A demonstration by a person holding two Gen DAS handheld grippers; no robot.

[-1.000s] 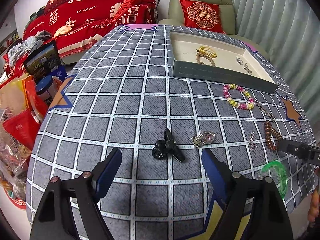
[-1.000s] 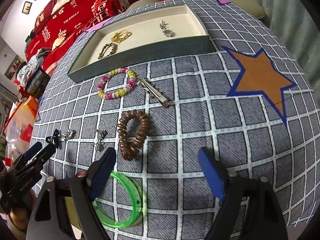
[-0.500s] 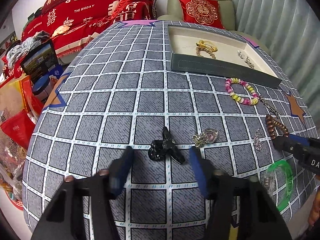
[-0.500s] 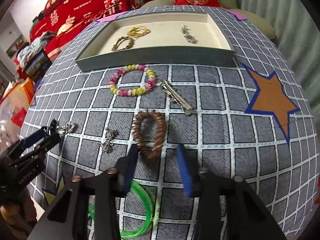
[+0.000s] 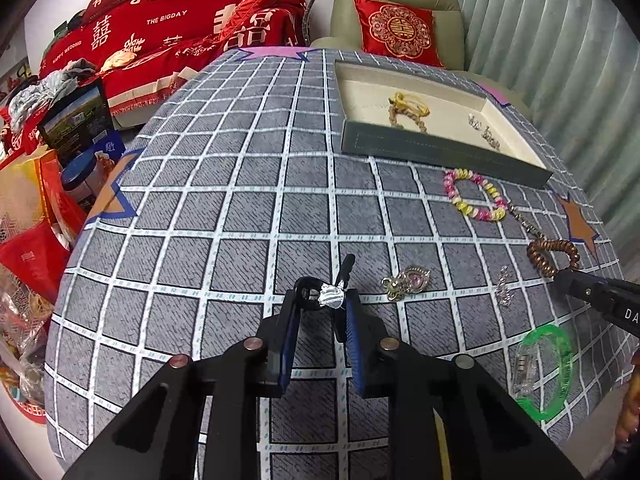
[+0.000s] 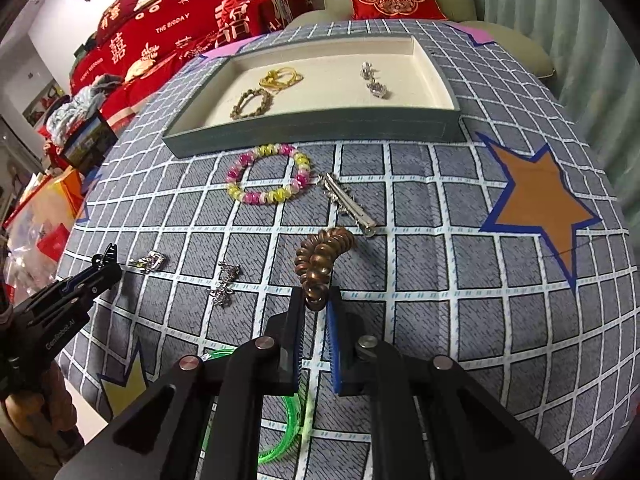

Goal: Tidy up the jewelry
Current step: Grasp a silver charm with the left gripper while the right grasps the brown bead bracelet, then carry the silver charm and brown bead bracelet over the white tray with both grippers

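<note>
My left gripper [image 5: 322, 300] is shut on a black hair clip [image 5: 320, 290] on the table's near side; it also shows in the right wrist view [image 6: 105, 257]. My right gripper [image 6: 317, 300] is shut on the near end of a brown coil bracelet [image 6: 322, 258], also seen in the left wrist view [image 5: 550, 254]. A grey tray [image 6: 312, 130] with a cream floor stands at the far side and holds a gold chain [image 6: 280, 78], a beaded bracelet [image 6: 252, 104] and silver earrings [image 6: 374, 80].
On the checked cloth lie a pink-yellow bead bracelet [image 6: 268, 180], a silver bar clip [image 6: 348, 204], a silver charm [image 6: 225, 284], a heart pendant [image 5: 406, 282] and a green bangle [image 5: 546, 372]. Red bedding and an armchair stand behind the table.
Both grippers have gone from wide open to shut. The left closed on the black hair clip, the right moved forward and closed on the brown coil bracelet.
</note>
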